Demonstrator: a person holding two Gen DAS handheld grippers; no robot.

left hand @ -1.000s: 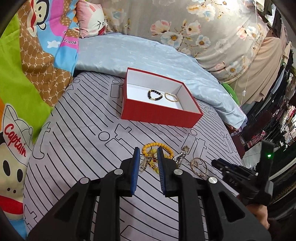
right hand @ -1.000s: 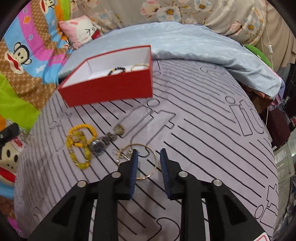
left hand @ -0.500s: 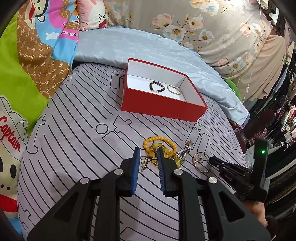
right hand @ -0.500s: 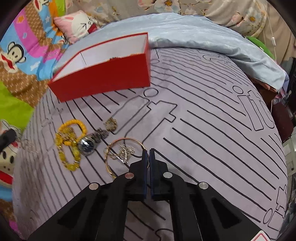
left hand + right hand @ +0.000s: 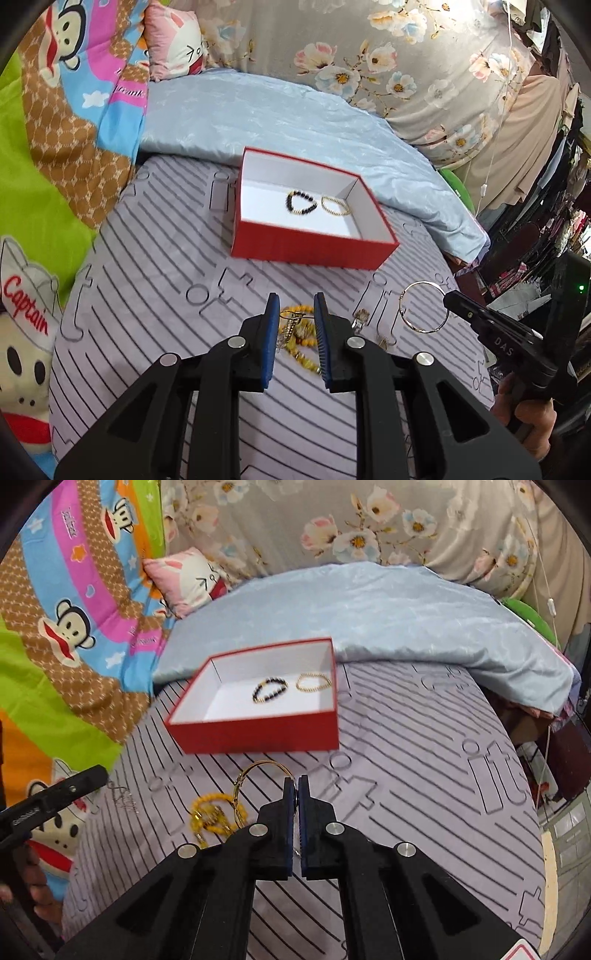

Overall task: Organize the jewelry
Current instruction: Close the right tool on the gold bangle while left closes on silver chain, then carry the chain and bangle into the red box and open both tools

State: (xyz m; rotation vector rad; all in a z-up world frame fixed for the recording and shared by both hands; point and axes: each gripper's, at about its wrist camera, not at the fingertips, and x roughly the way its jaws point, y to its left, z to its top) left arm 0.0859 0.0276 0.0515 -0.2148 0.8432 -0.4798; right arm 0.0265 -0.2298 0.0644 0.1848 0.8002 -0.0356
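A red box point(image 5: 310, 254) with a white inside sits on the striped bed cover; it also shows in the right wrist view point(image 5: 258, 731). In it lie a black bead bracelet point(image 5: 301, 203) and a gold bead bracelet point(image 5: 335, 205). My right gripper point(image 5: 296, 781) is shut on a gold bangle point(image 5: 245, 786) and holds it lifted above the cover; the bangle shows in the left wrist view point(image 5: 424, 307) at the right gripper's tip. My left gripper point(image 5: 294, 299) is open above a yellow bead bracelet point(image 5: 299, 339) and a small gold piece.
A light blue quilt point(image 5: 288, 114) lies behind the box. A cartoon-print blanket point(image 5: 55, 110) and a pink pillow point(image 5: 173, 48) are at the left. The bed's right edge point(image 5: 532, 775) drops to a dark cluttered floor. Another small jewelry piece point(image 5: 360, 317) lies right of the left gripper.
My right gripper closed on the gold bangle and lifted it off the cover toward the box. My left gripper stayed open over the yellow bracelet, shifting slightly.
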